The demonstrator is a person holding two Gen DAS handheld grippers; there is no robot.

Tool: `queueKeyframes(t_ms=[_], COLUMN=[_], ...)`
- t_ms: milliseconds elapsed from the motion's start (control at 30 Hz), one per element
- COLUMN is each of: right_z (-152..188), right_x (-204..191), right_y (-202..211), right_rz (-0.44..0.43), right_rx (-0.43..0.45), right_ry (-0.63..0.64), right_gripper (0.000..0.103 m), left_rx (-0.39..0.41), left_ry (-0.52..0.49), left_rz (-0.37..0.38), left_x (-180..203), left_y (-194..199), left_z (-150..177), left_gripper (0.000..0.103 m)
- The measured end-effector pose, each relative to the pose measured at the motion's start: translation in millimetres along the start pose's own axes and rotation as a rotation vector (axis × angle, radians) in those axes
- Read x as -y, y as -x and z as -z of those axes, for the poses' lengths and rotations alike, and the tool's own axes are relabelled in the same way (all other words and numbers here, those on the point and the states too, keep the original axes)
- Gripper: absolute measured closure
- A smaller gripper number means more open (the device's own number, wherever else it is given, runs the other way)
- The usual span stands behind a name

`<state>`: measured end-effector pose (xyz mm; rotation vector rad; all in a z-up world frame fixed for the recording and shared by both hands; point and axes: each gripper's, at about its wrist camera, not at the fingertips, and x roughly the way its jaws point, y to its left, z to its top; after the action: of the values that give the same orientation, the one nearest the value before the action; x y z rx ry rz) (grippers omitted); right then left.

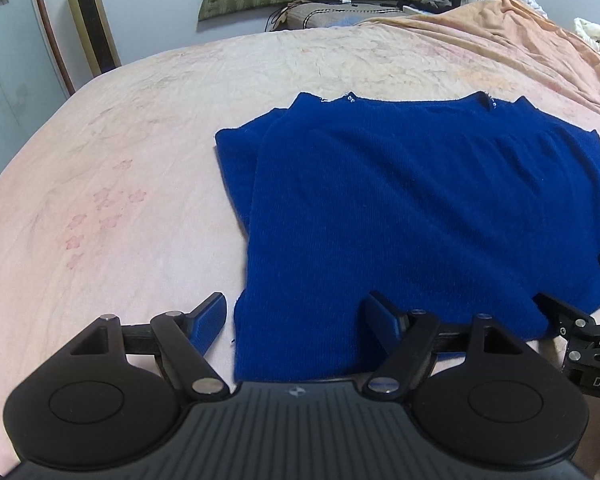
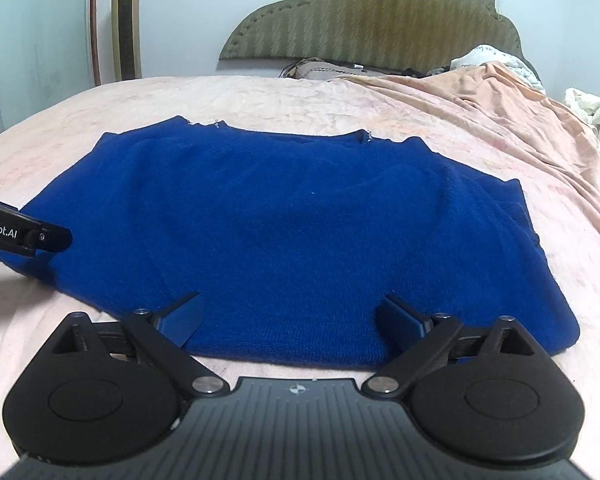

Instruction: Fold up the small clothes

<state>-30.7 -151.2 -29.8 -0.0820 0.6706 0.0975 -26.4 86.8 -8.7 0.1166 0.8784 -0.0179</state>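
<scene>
While flat on bed (image 2: 260,92), blue sweater (image 2: 300,220) neckline faces headboard (image 2: 372,20).

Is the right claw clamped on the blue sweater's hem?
No, the right claw stands open over the blue sweater, its pads apart, not pinching the fabric.

A bed (image 2: 260,96) in a pale pink sheet carries a flat blue sweater (image 2: 292,232) and a rumpled peach blanket (image 2: 500,120).
</scene>
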Motion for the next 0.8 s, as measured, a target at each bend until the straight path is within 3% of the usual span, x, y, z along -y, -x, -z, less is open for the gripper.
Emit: queueKeyframes(t_ms=[433, 600, 700, 800], right_z=[2.3, 1.6, -3.2, -7.7], right_x=[1.4, 1.7, -7.4, -32.7], right_y=[-1.2, 1.8, 17.4, 35.7], right_rz=[-0.002, 0.001, 0.017, 0.013], right_rx=[0.005, 0.011, 0.057, 0.142], right_ry=[-0.013, -0.015, -0.004, 0.135], right_gripper=[0.0, 0.003, 0.011, 0.011], left_rx=[0.018, 0.093, 0.099, 0.078], left_ry=[0.015, 0.037, 0.077, 0.147], left_rz=[0.036, 0.018, 0.004, 0.046], left_x=[-8.2, -25.9, -43.1, -62.0], left_y=[3.3, 13.3, 10.1, 3.3], left_z=[8.1, -1.7, -14.0, -25.1], left_gripper=[0.025, 0.025, 0.025, 0.025])
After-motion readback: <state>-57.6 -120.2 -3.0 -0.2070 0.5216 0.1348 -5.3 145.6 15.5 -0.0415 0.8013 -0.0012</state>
